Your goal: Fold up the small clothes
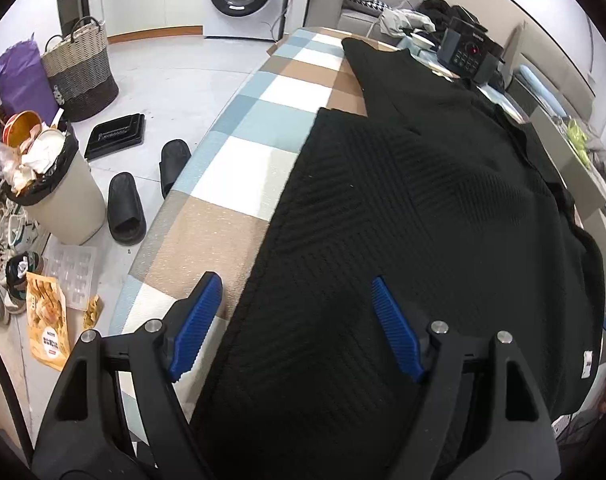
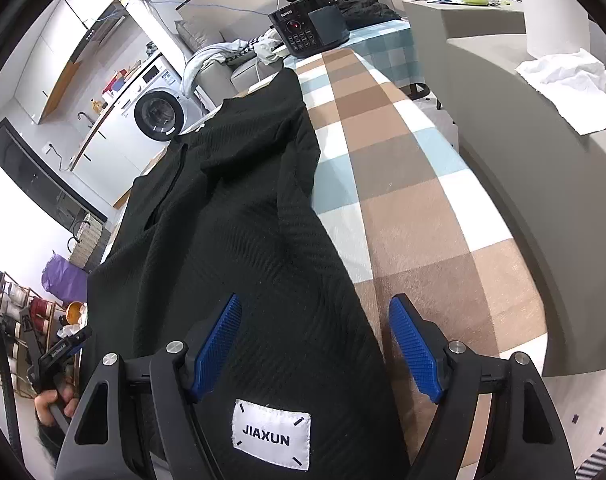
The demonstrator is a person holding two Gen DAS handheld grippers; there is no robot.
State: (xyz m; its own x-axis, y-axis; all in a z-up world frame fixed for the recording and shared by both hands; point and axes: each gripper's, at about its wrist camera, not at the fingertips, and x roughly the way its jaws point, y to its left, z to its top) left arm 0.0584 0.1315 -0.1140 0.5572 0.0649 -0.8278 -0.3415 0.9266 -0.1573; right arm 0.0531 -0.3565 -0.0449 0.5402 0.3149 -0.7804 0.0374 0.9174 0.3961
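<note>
working: both of my grippers sit at the near end of a black ribbed knit garment (image 1: pixel 383 200) laid lengthwise on the checked tablecloth (image 1: pixel 239 128); i judge the step is taking hold of the near hem corners for a first fold.
left gripper: my left gripper (image 1: pixel 295 320) is spread wide with nothing pinched; its left pad (image 1: pixel 195 320) is over the cloth just off the garment's left edge, the right pad over the knit, so the edge runs between them.
right gripper: my right gripper (image 2: pixel 315 344) is also wide and unclamped; the garment's right edge lies between its pads, and the white jiaxun label (image 2: pixel 271 434) shows just near of them.
garment: flat near me, rumpled at the far end, where a fold ridge runs along its right side; a black supor cooker (image 2: pixel 309 30) stands past the far end.
doing it well: drop both pads low enough to catch the knit only, not the tablecloth; close evenly on both corners, keep them level, and carry the hem far in one line so the edges meet square.
risk: thick knit may slip, and the far wrinkles could be folded in unless smoothed first.
</note>
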